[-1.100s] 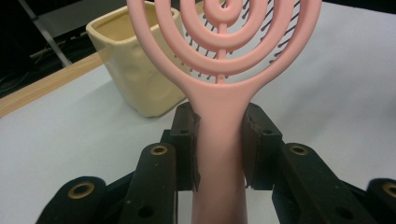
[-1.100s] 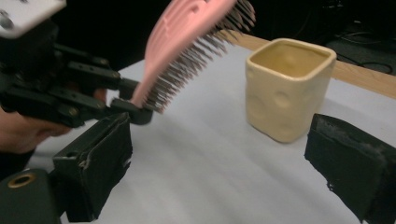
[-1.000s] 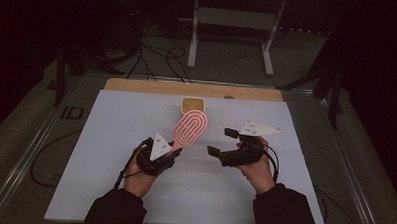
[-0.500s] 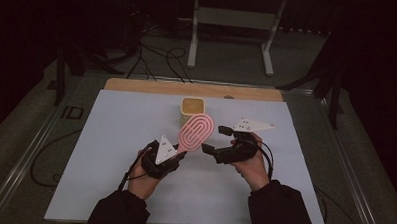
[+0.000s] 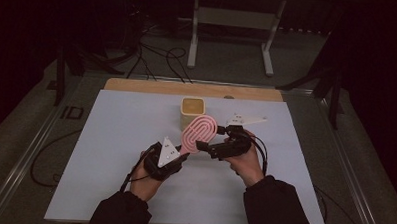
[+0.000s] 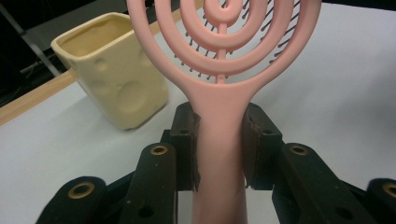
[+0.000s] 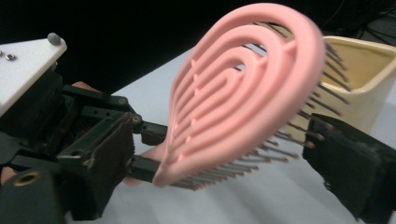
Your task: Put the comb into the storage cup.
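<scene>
From the high view, I am at the near edge of a table covered with a pale sheet (image 5: 110, 154). A cream ceramic cup (image 5: 192, 112) stands upright toward the far middle; its inside looks dark and I cannot tell whether anything is in it. My left gripper (image 5: 177, 157) holds a pink hairbrush (image 5: 200, 133) by its handle, the oval head tilted up and away, just in front of the cup. My right gripper (image 5: 205, 146) comes in from the right, its jaws reaching to the near side of the brush head. My sleeves are cut off by the bottom edge. Dark letters, maybe "ID", sit on the floor left of the table; I cannot read them surely.

In the left gripper view, my two black jaws are clamped on the pink handle (image 6: 219, 140), both pads pressed against its sides. The brush head's top is cut off by the frame. The cup (image 6: 114, 74) stands to the far left, dimpled on its sides; the part of its inside that I see is bare.

In the right gripper view, my jaws stand apart on either side of the brush head (image 7: 243, 93), the pads not pressing it, bristles pointing toward the right-hand jaw. The cup (image 7: 359, 70) sits behind, partly hidden by the brush. My left gripper (image 7: 140, 158) shows beyond, gripping the handle.
</scene>
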Demonstrator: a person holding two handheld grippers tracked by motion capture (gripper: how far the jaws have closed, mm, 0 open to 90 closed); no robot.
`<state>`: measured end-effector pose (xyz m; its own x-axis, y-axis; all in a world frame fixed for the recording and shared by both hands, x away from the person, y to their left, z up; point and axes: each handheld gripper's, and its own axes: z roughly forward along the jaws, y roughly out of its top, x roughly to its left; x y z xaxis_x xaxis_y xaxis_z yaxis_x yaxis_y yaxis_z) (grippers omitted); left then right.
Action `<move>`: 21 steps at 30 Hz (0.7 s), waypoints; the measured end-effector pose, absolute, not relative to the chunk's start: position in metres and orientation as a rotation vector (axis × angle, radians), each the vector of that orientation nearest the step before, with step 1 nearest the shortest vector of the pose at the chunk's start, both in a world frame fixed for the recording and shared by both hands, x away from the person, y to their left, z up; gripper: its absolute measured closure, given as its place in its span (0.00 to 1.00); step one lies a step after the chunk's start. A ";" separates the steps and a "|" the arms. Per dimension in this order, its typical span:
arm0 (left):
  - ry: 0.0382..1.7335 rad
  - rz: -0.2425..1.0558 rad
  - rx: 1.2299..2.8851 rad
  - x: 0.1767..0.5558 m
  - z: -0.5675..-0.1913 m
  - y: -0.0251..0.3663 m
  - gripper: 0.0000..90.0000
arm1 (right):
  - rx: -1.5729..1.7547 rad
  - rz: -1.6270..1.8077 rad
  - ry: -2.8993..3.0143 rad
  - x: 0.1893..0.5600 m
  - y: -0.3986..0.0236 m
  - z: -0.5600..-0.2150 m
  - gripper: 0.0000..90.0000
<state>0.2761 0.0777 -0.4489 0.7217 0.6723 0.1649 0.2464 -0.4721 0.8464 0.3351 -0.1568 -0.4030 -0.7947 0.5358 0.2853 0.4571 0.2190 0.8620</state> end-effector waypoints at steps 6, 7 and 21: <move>0.694 0.617 2.039 0.275 -0.449 0.076 0.78 | 0.999 1.643 2.417 0.337 -0.151 -0.402 0.24; 0.693 0.616 2.039 0.275 -0.449 0.076 0.78 | 0.999 1.643 2.417 0.337 -0.151 -0.402 0.24; 0.674 0.623 2.034 0.273 -0.450 0.074 0.78 | 1.068 1.681 2.461 0.341 -0.150 -0.407 0.55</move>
